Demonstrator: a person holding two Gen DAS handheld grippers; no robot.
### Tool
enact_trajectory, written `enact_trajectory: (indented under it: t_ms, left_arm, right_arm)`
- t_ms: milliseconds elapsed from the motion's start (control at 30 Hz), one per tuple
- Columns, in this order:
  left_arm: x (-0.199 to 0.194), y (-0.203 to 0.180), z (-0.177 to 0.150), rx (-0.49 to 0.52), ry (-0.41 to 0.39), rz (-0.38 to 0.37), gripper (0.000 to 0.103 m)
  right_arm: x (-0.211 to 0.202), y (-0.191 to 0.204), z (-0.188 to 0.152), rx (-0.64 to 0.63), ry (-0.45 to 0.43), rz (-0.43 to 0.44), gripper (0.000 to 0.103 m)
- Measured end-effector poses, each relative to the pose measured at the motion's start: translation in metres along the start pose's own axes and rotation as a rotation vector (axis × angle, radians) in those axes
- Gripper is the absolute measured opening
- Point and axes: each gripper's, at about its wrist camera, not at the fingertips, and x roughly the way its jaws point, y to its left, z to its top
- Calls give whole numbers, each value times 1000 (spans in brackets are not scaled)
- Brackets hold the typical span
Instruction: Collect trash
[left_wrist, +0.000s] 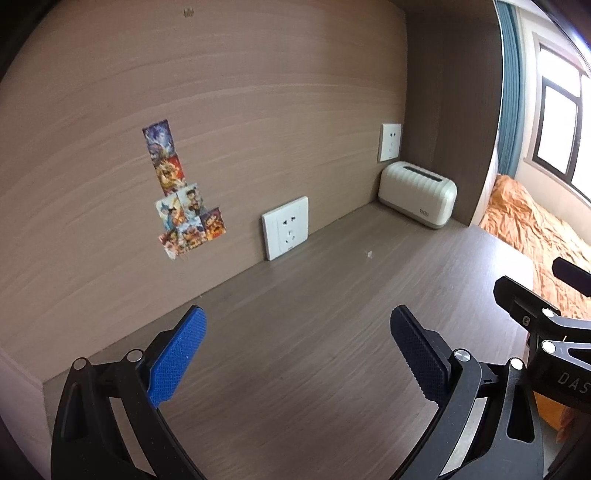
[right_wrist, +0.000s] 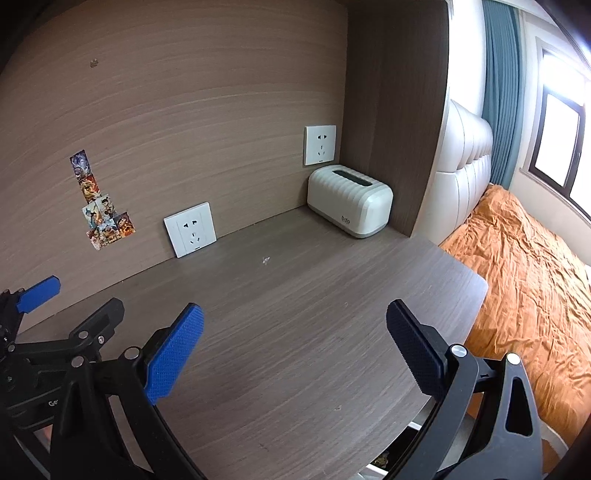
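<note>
I count one bench (right_wrist: 295, 332). Two sockets on the back panel: one low (right_wrist: 190, 229), one higher by the corner (right_wrist: 320, 144). One cream box (right_wrist: 349, 205) on the bench. One small white scrap (right_wrist: 266, 260). One cluster of stickers (right_wrist: 101, 206), number unclear. One bed (right_wrist: 524, 266). Two tongs: left (left_wrist: 295, 354), right (right_wrist: 291, 350).

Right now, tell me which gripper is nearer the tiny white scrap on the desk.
Right, by a little. The scrap lies almost straight ahead of the right gripper; from the left gripper it sits ahead and off to the right.
</note>
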Motion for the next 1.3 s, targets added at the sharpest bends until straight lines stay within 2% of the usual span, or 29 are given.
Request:
enact_trajectory:
  t_ms: [600,833,1133,1300]
  left_arm:
    - [16,13,1,-44,12,-30,98]
    - [14,10,3,-36,1,-24,98]
    - [12,6,3,-26,-38,22,98]
    - [14,5,5,-18,-38,19,98]
  right_arm:
    - [14,8,0,-3,27,-4,99]
    - [15,6,2,7,24,2,99]
    - [17,3,3,18,30,16,99]
    - [19,2,2,29,37,17,99]
